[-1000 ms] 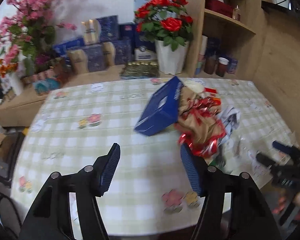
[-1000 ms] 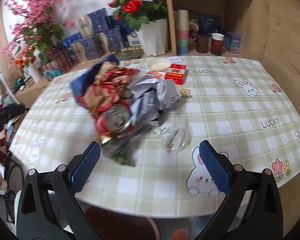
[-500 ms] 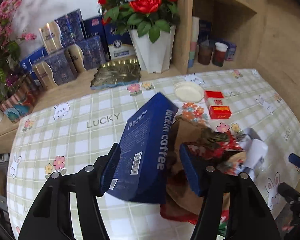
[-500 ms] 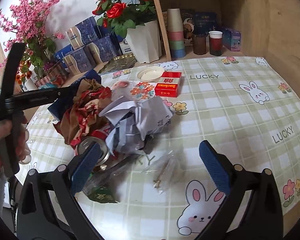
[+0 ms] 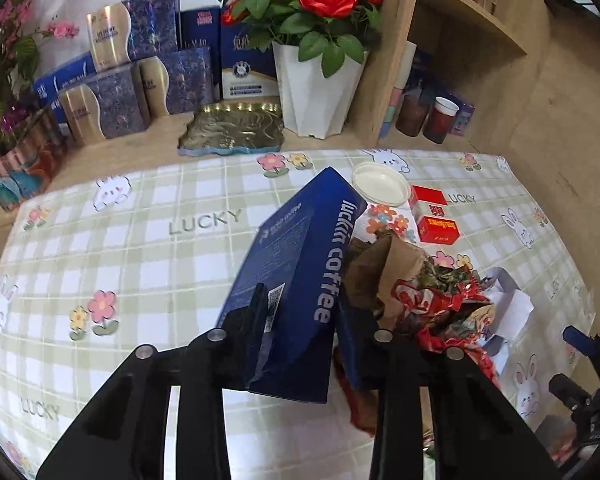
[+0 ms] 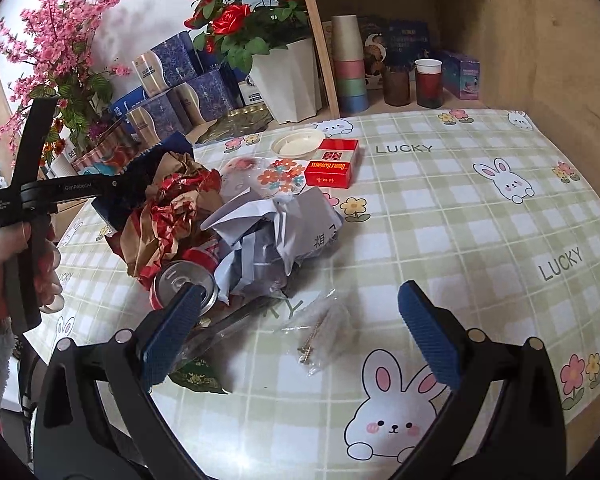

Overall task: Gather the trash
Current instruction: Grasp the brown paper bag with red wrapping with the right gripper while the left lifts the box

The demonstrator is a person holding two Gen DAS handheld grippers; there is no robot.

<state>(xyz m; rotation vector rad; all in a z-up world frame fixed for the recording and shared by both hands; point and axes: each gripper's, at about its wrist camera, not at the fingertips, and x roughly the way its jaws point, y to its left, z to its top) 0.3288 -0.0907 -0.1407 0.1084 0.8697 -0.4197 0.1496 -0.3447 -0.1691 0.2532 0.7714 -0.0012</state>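
A heap of trash lies on the checked tablecloth (image 5: 148,248). It holds a blue coffee box (image 5: 300,248), crumpled brown paper with red foil (image 5: 420,292), crumpled white paper (image 6: 276,236) and a red can (image 6: 184,284). My left gripper (image 5: 304,312) is closing its jaws, and both pads touch the near end of the tilted blue box. In the right wrist view a hand (image 6: 4,264) holds that gripper beside the heap. My right gripper (image 6: 300,316) stands open and low over the table's near edge, above a clear plastic bag (image 6: 324,336) of small screws. Its left fingertip is beside the can.
A red cigarette pack (image 6: 332,164) and a white lid (image 6: 298,144) lie behind the heap. A white pot of red roses (image 5: 316,92), blue gift boxes (image 5: 140,80) and stacked cups (image 6: 350,64) stand along the back ledge. A wooden wall (image 6: 560,40) bounds the right.
My left gripper moved forward over the table to the blue box, and its jaws narrowed onto it. The right gripper edged a little closer to the heap and stayed open.
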